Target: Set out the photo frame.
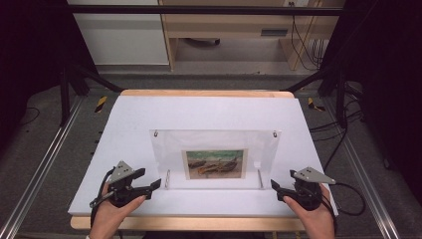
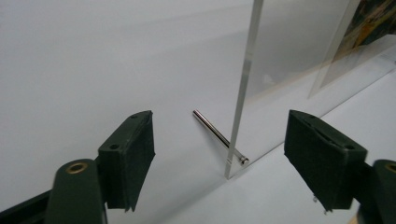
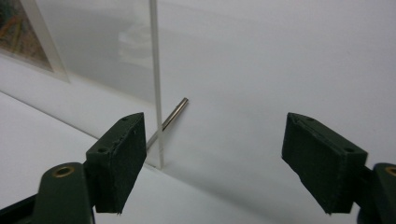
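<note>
Nearest the person, the left gripper and the right gripper rest low on the white table, one at each bottom corner of the clear acrylic picture frame. Both are released, their jaws spread wide and holding nothing. In the left gripper view the frame's near vertical edge stands between the two black jaws, closer to neither pad, so that hand looks lined up to pinch the pane by its thickness. In the right gripper view the matching edge sits just beside the left-hand jaw rather than centred, so that hand probably needs a small sideways shift before closing.

The frame itself stands upright near the middle of the table, its face towards the person. It keeps that stance because a thin metal support pin passes through each lower corner and runs back along the table behind the pane; the right one shows the same way. In the high view these pins appear as short bright rods at the frame's foot, and two small metal fasteners mark its upper corners.

Held inside the frame, low and centred, is a painted print in browns and greens; it seems to show boats on a shore, though it is too small to be sure.

Beyond the frame the table runs bare to its wooden far edge, with a pale wooden cabinet well behind it on the floor.
</note>
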